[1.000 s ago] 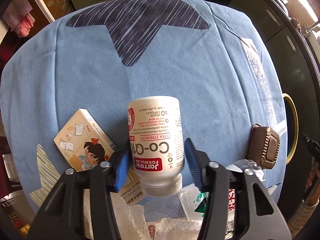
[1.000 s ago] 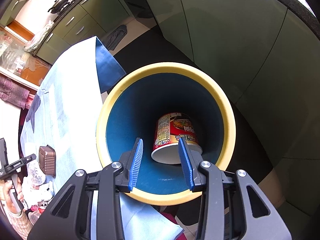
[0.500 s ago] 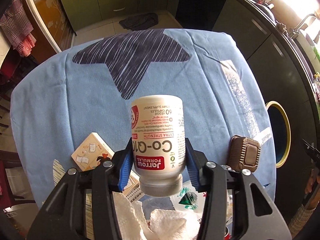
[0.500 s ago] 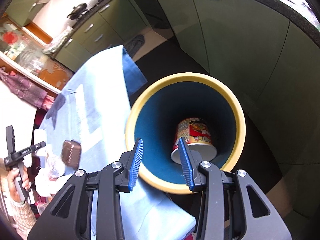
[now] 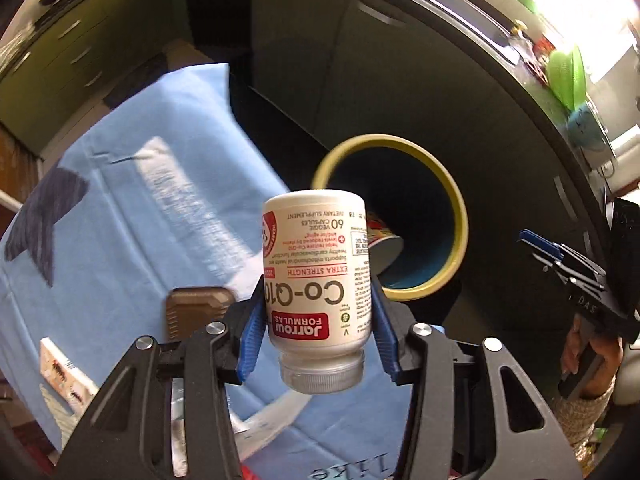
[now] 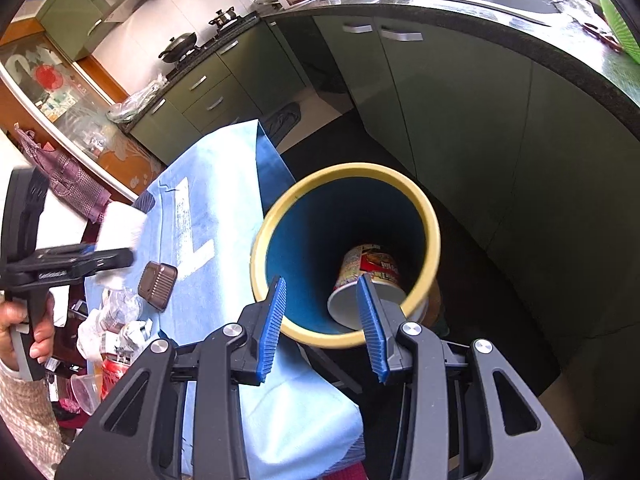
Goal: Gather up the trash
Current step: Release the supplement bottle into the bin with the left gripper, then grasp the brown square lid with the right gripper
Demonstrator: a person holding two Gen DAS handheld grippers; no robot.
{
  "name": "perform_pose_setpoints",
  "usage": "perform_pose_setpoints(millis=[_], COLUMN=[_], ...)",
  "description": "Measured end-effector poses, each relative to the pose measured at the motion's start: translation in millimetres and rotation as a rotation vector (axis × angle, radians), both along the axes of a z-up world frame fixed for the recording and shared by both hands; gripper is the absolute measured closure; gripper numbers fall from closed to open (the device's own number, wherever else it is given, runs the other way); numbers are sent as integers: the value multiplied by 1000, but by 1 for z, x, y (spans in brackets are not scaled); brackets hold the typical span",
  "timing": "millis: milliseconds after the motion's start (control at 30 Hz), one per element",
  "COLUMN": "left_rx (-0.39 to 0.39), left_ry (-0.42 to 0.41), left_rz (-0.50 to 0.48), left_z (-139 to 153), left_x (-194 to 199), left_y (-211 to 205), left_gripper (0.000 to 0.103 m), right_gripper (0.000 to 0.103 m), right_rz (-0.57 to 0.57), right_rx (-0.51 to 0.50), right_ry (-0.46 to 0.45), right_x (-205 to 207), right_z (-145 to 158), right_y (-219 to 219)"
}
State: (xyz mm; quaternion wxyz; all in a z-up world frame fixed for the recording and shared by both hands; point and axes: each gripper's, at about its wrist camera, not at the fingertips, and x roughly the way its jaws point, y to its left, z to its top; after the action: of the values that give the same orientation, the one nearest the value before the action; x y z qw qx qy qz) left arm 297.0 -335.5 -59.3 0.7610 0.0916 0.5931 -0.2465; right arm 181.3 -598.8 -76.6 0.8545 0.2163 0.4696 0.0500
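My left gripper (image 5: 316, 312) is shut on a white Co-Q10 supplement bottle (image 5: 318, 276), held cap toward me over the table edge. Behind it stands the yellow-rimmed blue trash bin (image 5: 456, 208) with a noodle cup (image 5: 382, 236) inside. In the right wrist view my right gripper (image 6: 324, 316) is open and empty just above the near rim of the bin (image 6: 434, 224); the noodle cup (image 6: 370, 272) lies at the bottom. The left gripper (image 6: 80, 260) shows at the left with the bottle (image 6: 120, 224).
A blue cloth covers the table (image 6: 212, 208). On it lie a brown ridged container (image 6: 158, 284), crumpled wrappers and paper (image 6: 116, 320) and a red can (image 6: 112, 372). A picture box (image 5: 64, 372) lies at the left. Green kitchen cabinets (image 6: 480, 120) stand behind the bin.
My left gripper has lifted the bottle off the table and swung right toward the bin. My right gripper has drawn back and up from the bin's mouth, still open.
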Motion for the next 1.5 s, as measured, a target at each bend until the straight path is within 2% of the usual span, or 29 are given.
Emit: perform_pose_setpoints(millis=[133,300,333,367,400,500,600,733,833,967,1067,1233,1500], left_rx=[40,76,79,80,82,82,44,-43,-96,-89,-74,-102,-111], left_ry=[30,29,23,14,1,-29,-28,-75,-128,-232,-260,-247,-353], left_rz=[-50,-35,-27,-19,-15,-18,-16,-15,1,28,83,198,391], left_z=[-37,-71,-75,-77,-77,-68,-43,14,55,88,95,90,75], left_x=[11,35,40,44,47,51,49,32,8,-29,-58,-99,-169], left_y=[-76,-125,-130,-134,-136,-133,-117,-64,-8,68,126,220,328], left_gripper=[57,57,52,43,40,36,36,34,28,26,26,25,19], right_gripper=[66,65,60,58,58,58,58,58,58,48,48,47,38], right_rz=[-17,-58,-67,-74,-76,-73,-47,41,174,394,522,682,912], right_rx=[-26,-41,-43,-40,-39,-54,-56,-74,-69,-79,-128,-235,-356], right_ry=[8,20,21,19,20,28,34,31,-8,-76,-101,-122,-139], right_x=[-19,-39,-41,-43,-44,-42,-37,-26,-14,5,18,40,80], right_z=[-7,-12,-13,-13,-14,-16,-17,-13,-4,11,17,16,-10], right_y=[-21,-51,-55,-59,-63,-66,-61,-33,1,59,107,179,264])
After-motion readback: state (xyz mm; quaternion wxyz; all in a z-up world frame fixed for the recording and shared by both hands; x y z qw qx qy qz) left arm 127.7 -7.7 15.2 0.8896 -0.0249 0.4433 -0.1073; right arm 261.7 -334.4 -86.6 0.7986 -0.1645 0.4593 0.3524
